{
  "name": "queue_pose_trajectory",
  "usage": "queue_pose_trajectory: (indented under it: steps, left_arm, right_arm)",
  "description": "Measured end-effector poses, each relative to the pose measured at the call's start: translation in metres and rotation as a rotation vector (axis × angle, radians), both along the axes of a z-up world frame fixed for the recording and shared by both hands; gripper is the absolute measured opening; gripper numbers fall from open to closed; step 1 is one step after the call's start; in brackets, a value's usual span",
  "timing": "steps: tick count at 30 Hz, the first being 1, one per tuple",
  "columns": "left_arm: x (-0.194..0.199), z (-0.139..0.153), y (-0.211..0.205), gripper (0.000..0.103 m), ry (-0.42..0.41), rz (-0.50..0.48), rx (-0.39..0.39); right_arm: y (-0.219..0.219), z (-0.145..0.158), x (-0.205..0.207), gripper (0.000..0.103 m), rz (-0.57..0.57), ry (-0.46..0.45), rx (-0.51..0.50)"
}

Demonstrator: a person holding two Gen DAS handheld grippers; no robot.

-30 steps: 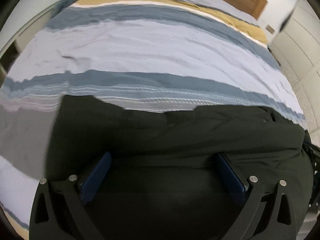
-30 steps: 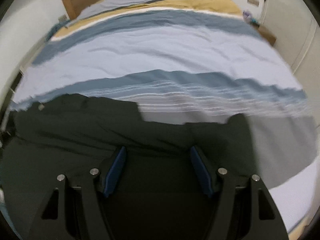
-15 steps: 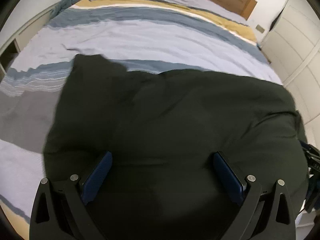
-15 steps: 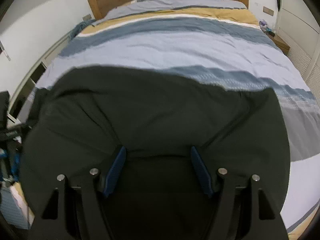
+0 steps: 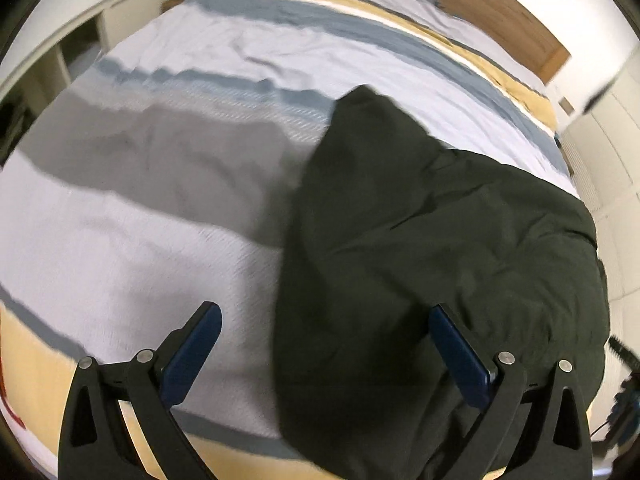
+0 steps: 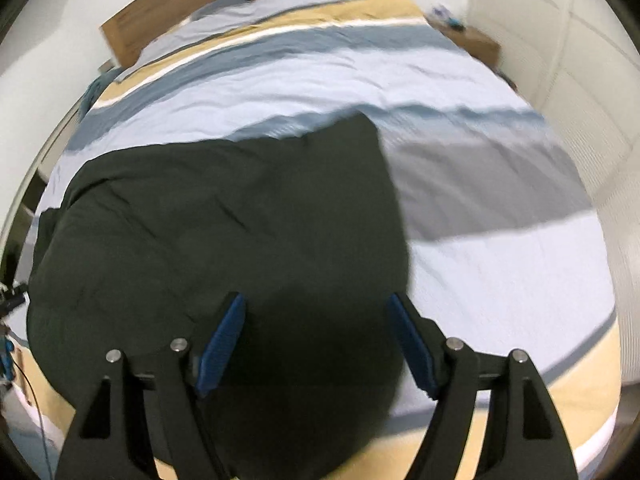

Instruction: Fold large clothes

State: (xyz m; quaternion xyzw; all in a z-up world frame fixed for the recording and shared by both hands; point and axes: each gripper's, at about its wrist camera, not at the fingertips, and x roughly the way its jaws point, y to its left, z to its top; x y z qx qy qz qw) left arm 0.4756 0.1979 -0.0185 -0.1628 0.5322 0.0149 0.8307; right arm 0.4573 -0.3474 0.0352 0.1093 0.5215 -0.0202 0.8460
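On striped bed (image 6: 460, 92): dark garment (image 6: 224, 216) spread, both tools parted above.

Light: we are seeing even, soft indoor light in both views.
Shadow: a grey patch is lying on the bedspread (image 5: 168, 168) beside the dark garment (image 5: 420, 248).
Blur: motion smear is softening the stripes and the garment's edges; the blue pads (image 6: 224, 344) are staying sharper.
Distortion: fisheye is bending the headboard (image 6: 168, 12); black vignette is ringing each frame.
Detail: dark folds are reading poorly.
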Motion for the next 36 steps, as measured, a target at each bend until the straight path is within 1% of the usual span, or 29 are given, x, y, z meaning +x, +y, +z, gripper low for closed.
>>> queue_pose_trajectory:
  steps: [3,4,9,10,11,13,15,17,18,20,22,27,28,31,36]
  left_arm:
    - [-0.011,-0.003,0.014,0.102,-0.004,0.034,-0.073]
    - [-0.013,-0.005,0.017,0.102,-0.006,0.041,-0.114]
    - [-0.007,-0.019,0.028,0.102,-0.005,0.059,-0.291]
    - [-0.004,-0.022,0.03,0.102,-0.003,0.055,-0.321]
    - [0.001,-0.028,0.031,0.102,0.003,0.046,-0.363]
    - [0.011,-0.042,0.029,0.102,0.03,0.025,-0.407]
    - [0.024,-0.064,0.023,0.102,0.083,-0.006,-0.449]
    - [0.03,-0.083,0.018,0.102,0.122,-0.041,-0.486]
    - [0.034,-0.092,0.013,0.102,0.137,-0.059,-0.499]
    - [0.043,-0.107,0.007,0.102,0.143,-0.08,-0.539]
    - [0.05,-0.116,0.005,0.102,0.13,-0.09,-0.581]
    - [0.063,-0.128,-0.001,0.102,0.115,-0.106,-0.633]
    - [0.063,-0.129,-0.003,0.102,0.114,-0.105,-0.632]
    - [0.062,-0.128,-0.012,0.102,0.099,-0.098,-0.594]
    - [0.064,-0.126,-0.022,0.102,0.104,-0.087,-0.565]
  right_arm:
    - [-0.02,-0.007,-0.013,0.074,-0.034,0.027,0.066]
    - [-0.025,-0.011,-0.015,0.074,-0.043,0.034,0.096]
    - [-0.043,-0.034,-0.011,0.075,-0.072,0.057,0.284]
    - [-0.046,-0.041,-0.007,0.075,-0.077,0.062,0.335]
    - [-0.048,-0.046,-0.004,0.077,-0.079,0.062,0.375]
    - [-0.05,-0.058,0.001,0.081,-0.091,0.062,0.443]
    - [-0.05,-0.073,0.008,0.083,-0.087,0.073,0.453]
    - [-0.05,-0.091,0.015,0.093,-0.067,0.114,0.472]
    - [-0.051,-0.1,0.017,0.094,-0.058,0.131,0.49]
    - [-0.051,-0.12,0.021,0.102,-0.047,0.17,0.549]
    - [-0.049,-0.138,0.026,0.103,-0.041,0.202,0.599]
    - [-0.034,-0.159,0.042,0.103,0.033,0.216,0.677]
    - [-0.03,-0.161,0.046,0.103,0.045,0.221,0.689]
    - [-0.021,-0.165,0.053,0.103,0.07,0.209,0.732]
    - [-0.017,-0.172,0.05,0.103,0.062,0.159,0.726]
